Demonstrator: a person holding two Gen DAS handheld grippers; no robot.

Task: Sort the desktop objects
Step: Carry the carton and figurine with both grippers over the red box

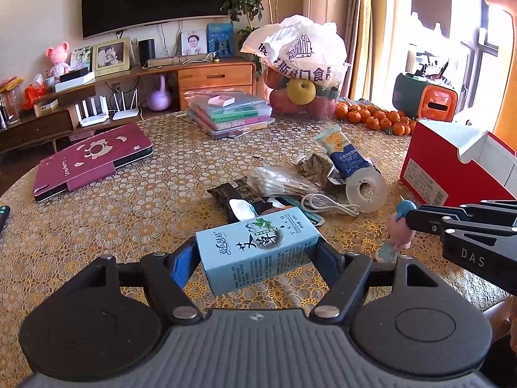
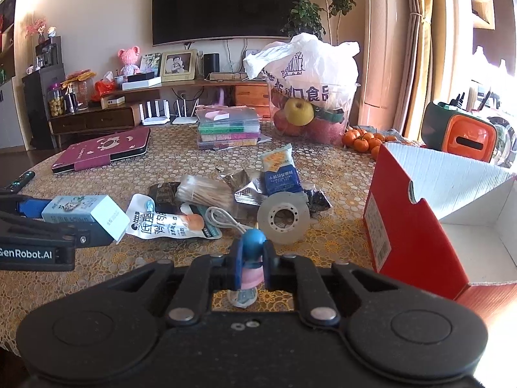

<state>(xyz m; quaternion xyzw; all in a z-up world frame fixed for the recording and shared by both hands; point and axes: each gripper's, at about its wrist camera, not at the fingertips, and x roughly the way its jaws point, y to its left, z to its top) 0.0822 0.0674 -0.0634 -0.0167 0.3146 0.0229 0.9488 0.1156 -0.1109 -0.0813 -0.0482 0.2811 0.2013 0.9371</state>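
Right wrist view shows the red cardboard box (image 2: 416,226) at the table's right edge, open, its white inside bare as far as can be seen; I judge it the likely bin, so the sorting looks barely begun. Most of the clutter lies unsorted in a loose pile mid-table: a white snack pouch (image 2: 168,220), a bag of cotton swabs (image 2: 203,190), a blue-and-yellow snack packet (image 2: 279,174), a tape roll (image 2: 284,218) leaning upright, and a white cable (image 2: 226,220).

Both claws are loaded and held just above the tablecloth. The left gripper (image 1: 258,252) pinches a pale blue carton (image 1: 255,252) across its width, near the pile's front. The right gripper (image 2: 252,262) is pressed together on a small figurine (image 2: 250,258) with a blue head and pink body, just left of the box.

Readable writing: "GenRobot.AI" on the left gripper's side, "DAS" on the right gripper (image 1: 468,226) in the left wrist view, Chinese characters on the carton and pouch, and "Strawberry"-like script on the maroon tablet case (image 1: 93,161), too small to confirm.
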